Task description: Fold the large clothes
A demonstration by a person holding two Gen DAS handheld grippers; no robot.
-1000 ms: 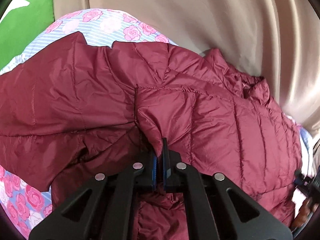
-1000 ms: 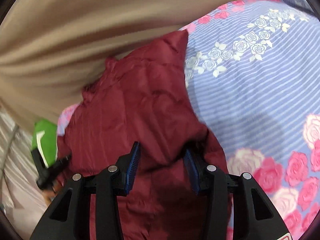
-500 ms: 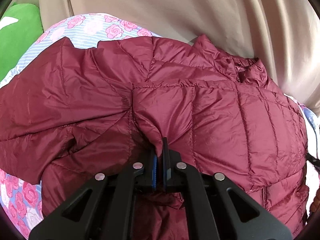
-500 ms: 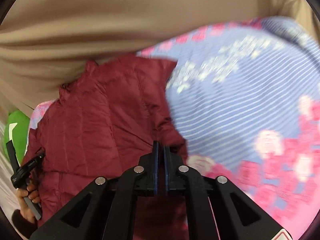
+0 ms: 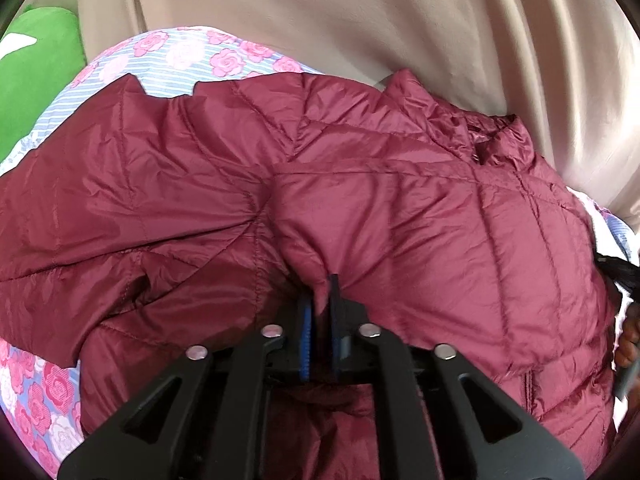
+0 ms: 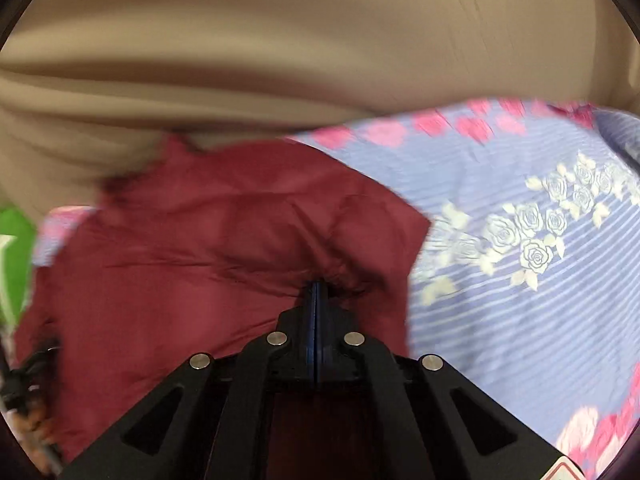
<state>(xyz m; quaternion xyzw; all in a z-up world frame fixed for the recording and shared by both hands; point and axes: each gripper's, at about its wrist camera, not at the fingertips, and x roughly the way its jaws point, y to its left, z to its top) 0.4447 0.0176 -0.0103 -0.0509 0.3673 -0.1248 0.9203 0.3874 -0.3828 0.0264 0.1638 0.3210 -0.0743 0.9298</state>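
Observation:
A maroon quilted jacket lies spread on a flowered bedsheet, collar toward the far right. My left gripper has a raised fold of the jacket's near side between its pads; its jaws are opening, and the fabric still fills the narrow gap. In the right wrist view the jacket is blurred. My right gripper is shut on a puckered bit of its cloth near the right-hand edge. A hand with the other gripper shows at the lower left.
A beige curtain hangs close behind the bed, also filling the top of the right wrist view as the curtain. A green cushion sits at the far left. Striped sheet with roses stretches to the right of the jacket.
The right gripper went from open over the jacket to shut on its cloth and swung sideways. The left jaws have parted slightly. The jacket's collar has come further into the left view.

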